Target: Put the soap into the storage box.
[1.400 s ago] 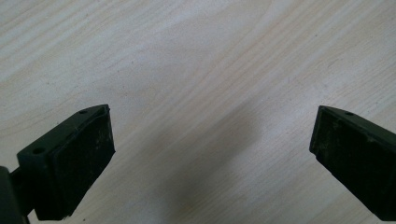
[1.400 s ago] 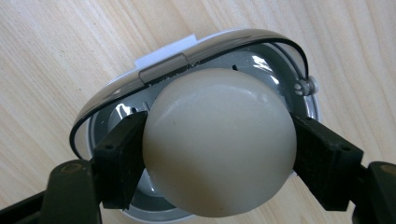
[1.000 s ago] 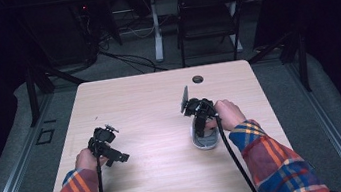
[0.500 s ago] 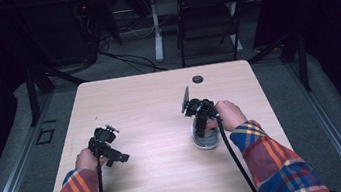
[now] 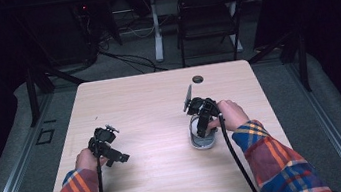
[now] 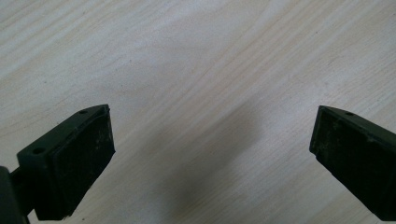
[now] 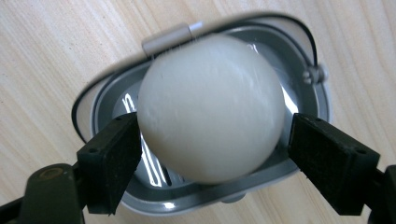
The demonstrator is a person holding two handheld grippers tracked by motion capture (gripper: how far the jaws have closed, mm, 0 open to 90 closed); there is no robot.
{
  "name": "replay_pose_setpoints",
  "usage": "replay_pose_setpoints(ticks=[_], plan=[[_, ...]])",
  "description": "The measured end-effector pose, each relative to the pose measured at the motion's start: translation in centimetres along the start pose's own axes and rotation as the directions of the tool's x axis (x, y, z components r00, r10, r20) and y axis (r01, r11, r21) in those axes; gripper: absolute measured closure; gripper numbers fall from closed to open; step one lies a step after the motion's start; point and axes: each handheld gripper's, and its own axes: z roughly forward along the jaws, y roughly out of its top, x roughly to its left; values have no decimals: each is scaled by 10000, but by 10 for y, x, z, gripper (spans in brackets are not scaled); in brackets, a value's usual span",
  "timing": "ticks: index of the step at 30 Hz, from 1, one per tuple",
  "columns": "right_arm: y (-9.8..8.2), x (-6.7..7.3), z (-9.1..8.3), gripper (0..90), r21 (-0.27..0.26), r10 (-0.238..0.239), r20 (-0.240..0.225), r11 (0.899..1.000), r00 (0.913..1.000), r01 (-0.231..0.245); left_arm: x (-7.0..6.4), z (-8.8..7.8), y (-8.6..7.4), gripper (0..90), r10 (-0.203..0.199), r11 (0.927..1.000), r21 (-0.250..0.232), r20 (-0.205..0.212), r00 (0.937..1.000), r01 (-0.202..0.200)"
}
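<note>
A white egg-shaped ball [image 7: 212,105] hangs over a grey metal dish [image 7: 308,98] on the wooden table. My right gripper [image 7: 215,126] points down at it, and its jaws have just been opening with the ball between them. The left pad [image 7: 114,158] is at the ball's side, and a thin gap shows at the right pad [image 7: 327,163]. In the high view the right gripper [image 5: 198,131] stands over the dish [image 5: 203,144], right of the table's middle. My left gripper [image 5: 116,156] rests near the front left, and its jaws [image 6: 210,116] stand wide open above bare wood.
A small black grommet hole [image 5: 198,79] sits near the table's far edge. Behind the table stand a dark folding chair [image 5: 208,20] and a white desk leg [image 5: 156,32] with cables on the floor. Bare wood [image 5: 146,114] lies between the two hands.
</note>
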Motion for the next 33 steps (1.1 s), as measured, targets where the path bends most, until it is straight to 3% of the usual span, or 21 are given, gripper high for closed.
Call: replay_pose_setpoints(ticks=[10,23,33], plan=[[-5,1,-6,139,-299,108,85,9995,9999,-105,0,0,0,0,11,10000,15,-13,10000,-11],[-14,8,-27,73,-714,-72,238,9974,9997,89,-2,2,2,0,112,9999,13,29,9999,-112],[-33,7,-43,3,-1182,216,171,9928,9996,-194,-2,0,1,0,171,9998,-97,-21,9999,-171]])
